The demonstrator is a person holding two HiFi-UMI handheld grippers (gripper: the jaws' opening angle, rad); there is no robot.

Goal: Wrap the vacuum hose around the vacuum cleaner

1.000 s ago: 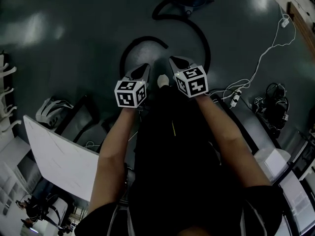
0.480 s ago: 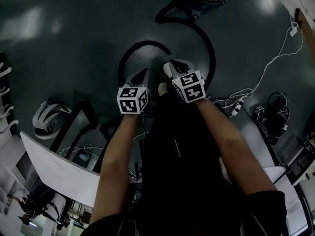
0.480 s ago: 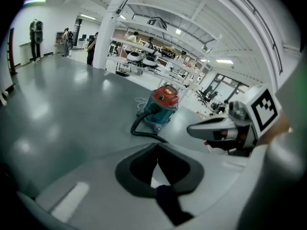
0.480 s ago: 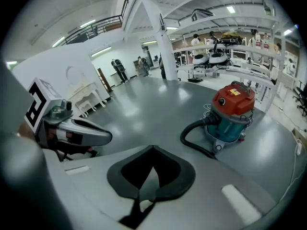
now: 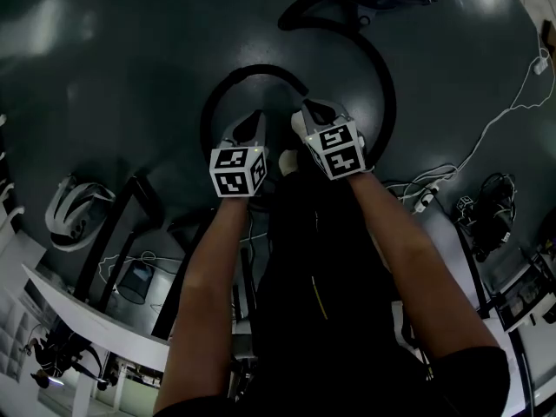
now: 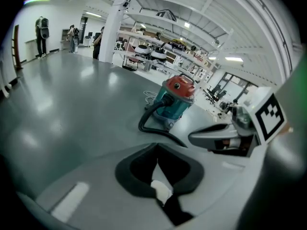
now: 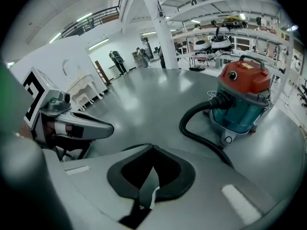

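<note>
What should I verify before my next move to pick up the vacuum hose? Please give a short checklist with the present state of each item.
1. The left gripper is empty: ok. Its jaws are together with nothing between them.
2. The right gripper is empty: ok. Its jaws are together too, so both need opening before a grasp.
3. The vacuum hose is within grasp: not ok. It lies on the floor ahead, untouched.
4. The hose is joined to the vacuum cleaner: ok.
5. The vacuum cleaner stands upright: ok.
6. The hose is free of knots: cannot tell. In the head view the grippers and arms hide part of it.
</note>
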